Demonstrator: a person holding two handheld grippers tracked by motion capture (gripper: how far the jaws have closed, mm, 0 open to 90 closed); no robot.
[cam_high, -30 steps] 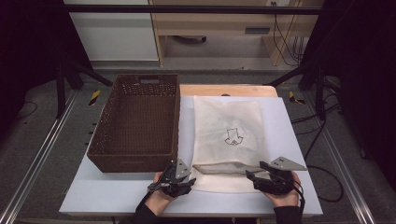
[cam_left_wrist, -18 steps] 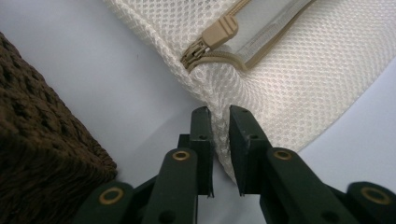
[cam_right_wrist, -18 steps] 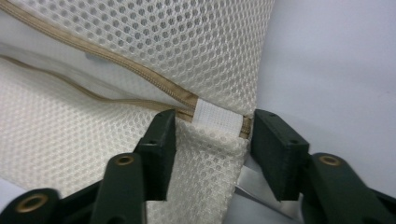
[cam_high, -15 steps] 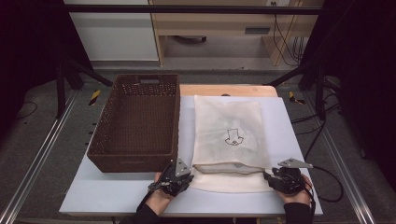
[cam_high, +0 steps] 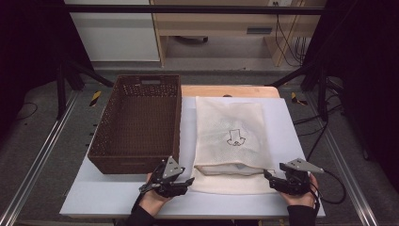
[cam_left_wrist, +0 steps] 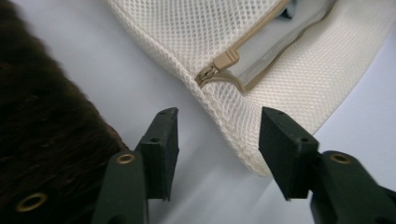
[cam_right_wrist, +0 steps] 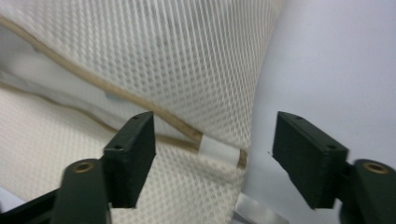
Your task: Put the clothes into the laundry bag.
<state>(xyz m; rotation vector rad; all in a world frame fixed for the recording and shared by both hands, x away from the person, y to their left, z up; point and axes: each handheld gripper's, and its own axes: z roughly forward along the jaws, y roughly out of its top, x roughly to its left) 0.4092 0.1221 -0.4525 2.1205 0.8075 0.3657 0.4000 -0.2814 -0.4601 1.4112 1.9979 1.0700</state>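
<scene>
Grippers at near table edge: left gripper (cam_high: 188, 181) and right gripper (cam_high: 267, 175) both released, jaws just opened, nothing pinched. Mesh laundry bag (cam_high: 231, 136) lies flat between them on white table (cam_high: 291, 122), zipper (cam_left_wrist: 219, 65) partly open. Wicker basket (cam_high: 136, 122) sits left, just beside bag.
</scene>
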